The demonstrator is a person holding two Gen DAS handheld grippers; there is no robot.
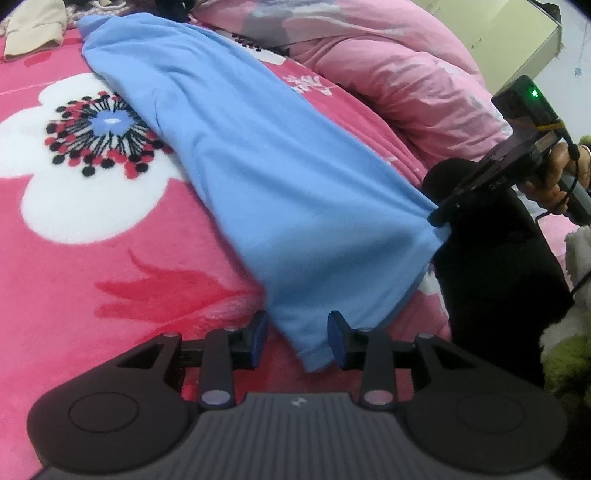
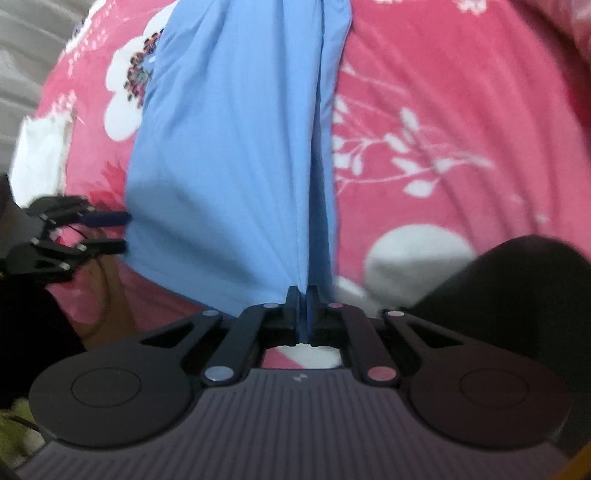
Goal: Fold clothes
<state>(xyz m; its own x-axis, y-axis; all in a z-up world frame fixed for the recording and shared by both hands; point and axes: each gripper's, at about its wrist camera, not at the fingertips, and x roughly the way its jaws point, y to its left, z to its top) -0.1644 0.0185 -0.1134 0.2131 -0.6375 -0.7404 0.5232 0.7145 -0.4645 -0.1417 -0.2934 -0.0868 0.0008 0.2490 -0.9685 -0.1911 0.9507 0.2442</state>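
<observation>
A light blue garment (image 1: 258, 166) lies stretched across the pink flowered blanket (image 1: 92, 258). My right gripper (image 2: 303, 295) is shut on one near corner of the blue garment (image 2: 229, 147) and holds it pulled taut; in the left wrist view that right gripper (image 1: 441, 219) pinches the cloth at the right. My left gripper (image 1: 297, 332) is open, and the garment's other near corner hangs loosely between its blue pads (image 1: 260, 332). From the right wrist view, the left gripper (image 2: 123, 230) sits at the cloth's left edge with its fingers apart.
A bunched pink quilt (image 1: 388, 74) lies at the back right and a beige garment (image 1: 33, 29) at the back left. A hand (image 1: 550, 177) holds the right gripper above a dark shape (image 1: 498, 277). A white cloth (image 2: 40, 155) lies at the blanket's left edge.
</observation>
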